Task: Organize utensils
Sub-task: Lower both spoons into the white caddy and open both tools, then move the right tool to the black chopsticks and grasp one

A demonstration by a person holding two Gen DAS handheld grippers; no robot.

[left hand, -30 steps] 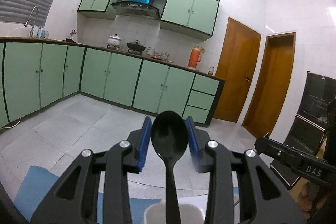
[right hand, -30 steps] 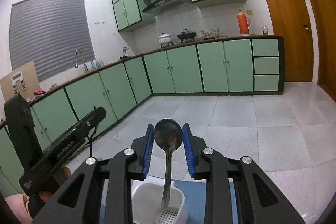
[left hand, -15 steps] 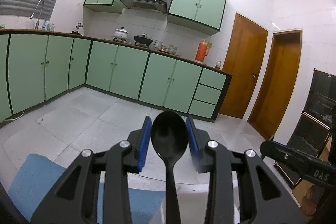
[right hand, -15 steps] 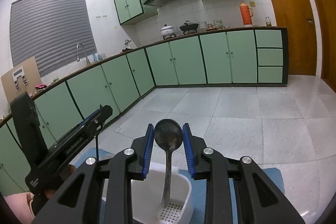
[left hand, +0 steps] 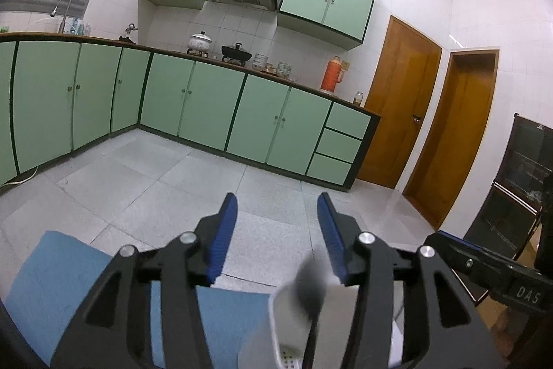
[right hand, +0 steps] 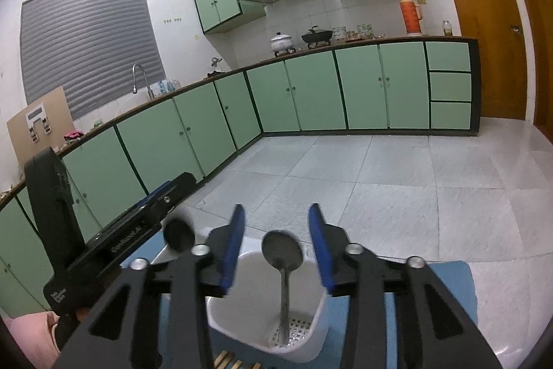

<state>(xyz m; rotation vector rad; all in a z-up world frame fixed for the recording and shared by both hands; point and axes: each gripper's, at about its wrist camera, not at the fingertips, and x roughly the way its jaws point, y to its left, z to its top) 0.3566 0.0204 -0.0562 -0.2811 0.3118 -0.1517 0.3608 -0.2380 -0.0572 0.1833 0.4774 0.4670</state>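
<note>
Both the left gripper (left hand: 276, 230) and right gripper (right hand: 275, 244) are opening, clear of the light, stiff, slippery spoons: black plastic spoon (left hand: 310, 287) and grey metal spoon (right hand: 282, 252), best pinched at the neck, now standing in the white perforated plastic holder (right hand: 242, 303).

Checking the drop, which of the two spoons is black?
The black spoon, blurred, beside the left claw; the metal spoon stands in the white holder.

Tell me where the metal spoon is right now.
In the right wrist view the metal spoon stands in the white holder, bowl up, free between the opening fingers of the right gripper.
</note>
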